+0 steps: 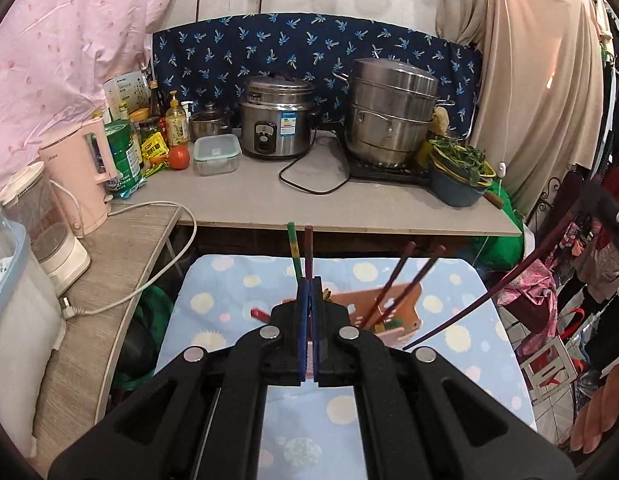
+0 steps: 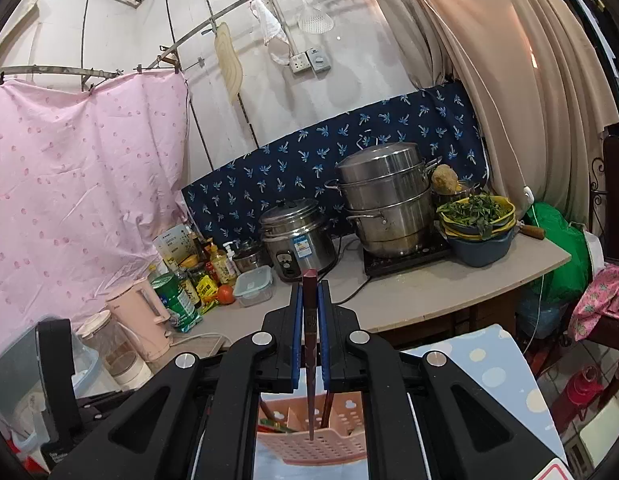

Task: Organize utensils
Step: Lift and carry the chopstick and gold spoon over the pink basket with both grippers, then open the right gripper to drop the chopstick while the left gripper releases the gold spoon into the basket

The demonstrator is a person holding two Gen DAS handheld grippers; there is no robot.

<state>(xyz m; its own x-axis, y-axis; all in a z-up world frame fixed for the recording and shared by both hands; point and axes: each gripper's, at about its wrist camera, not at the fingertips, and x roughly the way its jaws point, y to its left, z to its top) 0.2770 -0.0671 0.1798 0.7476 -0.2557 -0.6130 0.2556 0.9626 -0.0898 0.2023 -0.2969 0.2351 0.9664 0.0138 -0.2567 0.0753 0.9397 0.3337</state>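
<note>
My left gripper [image 1: 308, 292] is shut on two chopsticks, one green [image 1: 293, 248] and one dark red [image 1: 308, 246], which stick up past its blue pads. Beyond it a pink perforated utensil holder [image 1: 401, 312] stands on the blue dotted cloth [image 1: 229, 300] with two dark red chopsticks [image 1: 405, 276] leaning in it. My right gripper [image 2: 310, 292] is shut on a single dark red chopstick [image 2: 310, 344], held upright with its tip over the same holder [image 2: 317, 436] below. That chopstick also crosses the right of the left wrist view [image 1: 505, 276].
A grey counter [image 1: 269, 196] behind holds a rice cooker [image 1: 275, 118], a stacked steel steamer [image 1: 393, 112], a bowl of greens [image 1: 457, 172], a lidded box [image 1: 216, 154], a tomato, bottles and a pink kettle [image 1: 79, 164]. A white cable [image 1: 157, 264] hangs at left.
</note>
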